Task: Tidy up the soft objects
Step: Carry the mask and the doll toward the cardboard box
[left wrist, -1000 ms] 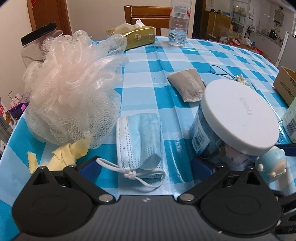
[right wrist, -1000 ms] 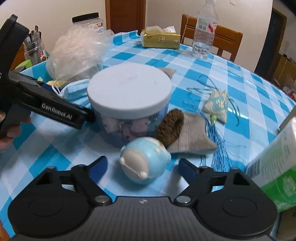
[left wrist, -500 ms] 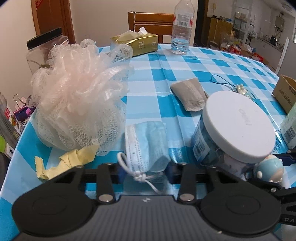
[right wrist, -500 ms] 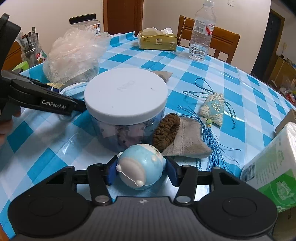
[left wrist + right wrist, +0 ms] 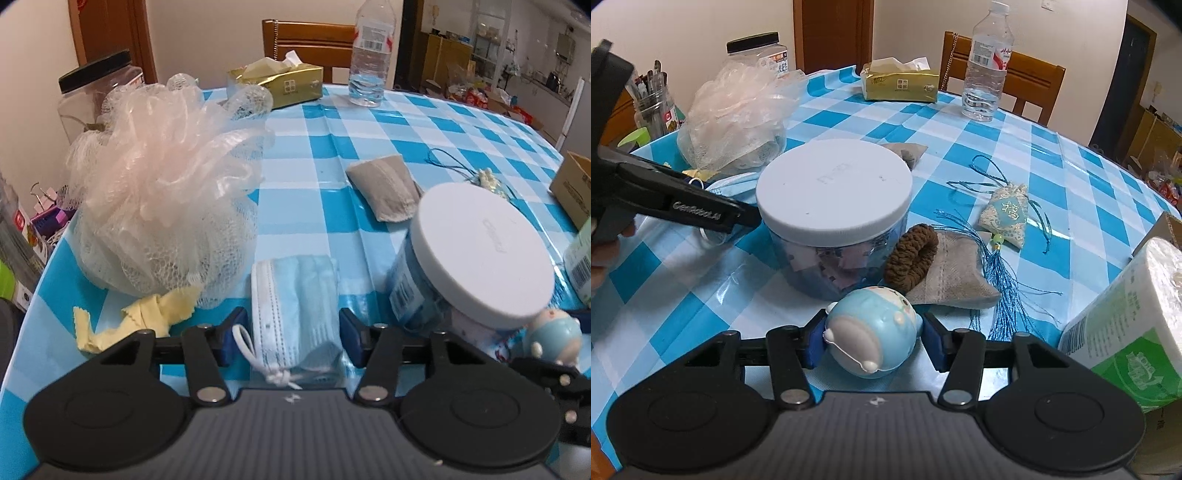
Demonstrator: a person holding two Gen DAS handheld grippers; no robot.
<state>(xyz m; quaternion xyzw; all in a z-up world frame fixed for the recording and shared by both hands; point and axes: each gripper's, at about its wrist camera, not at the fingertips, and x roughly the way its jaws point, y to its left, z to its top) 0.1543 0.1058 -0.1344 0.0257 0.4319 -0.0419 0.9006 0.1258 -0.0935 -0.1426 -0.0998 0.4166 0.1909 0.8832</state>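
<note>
My left gripper (image 5: 291, 336) is shut on a folded light-blue face mask (image 5: 295, 302) and holds it just above the checked tablecloth (image 5: 314, 177). My right gripper (image 5: 873, 341) is shut on a round light-blue squishy toy (image 5: 871, 332) with a white face; the toy also shows in the left wrist view (image 5: 552, 330). A pink mesh bath pouf (image 5: 162, 192) sits left of the mask, with a yellow cloth (image 5: 133, 325) in front of it. A grey pouch (image 5: 388, 190), a brown hair tie (image 5: 910, 254) on another grey pouch (image 5: 949, 273) and a tasselled sachet (image 5: 1006, 212) lie on the table.
A clear jar with a white lid (image 5: 833, 192) stands between the two grippers. A tissue box (image 5: 899, 83) and a water bottle (image 5: 986, 66) stand at the far side. A green tissue pack (image 5: 1126, 317) is at the right. A black-lidded jar (image 5: 98, 92) and pens are on the left.
Both grippers went from wide open to shut: the left one closed on the face mask, the right one on the blue toy. Both views have risen slightly with the objects held.
</note>
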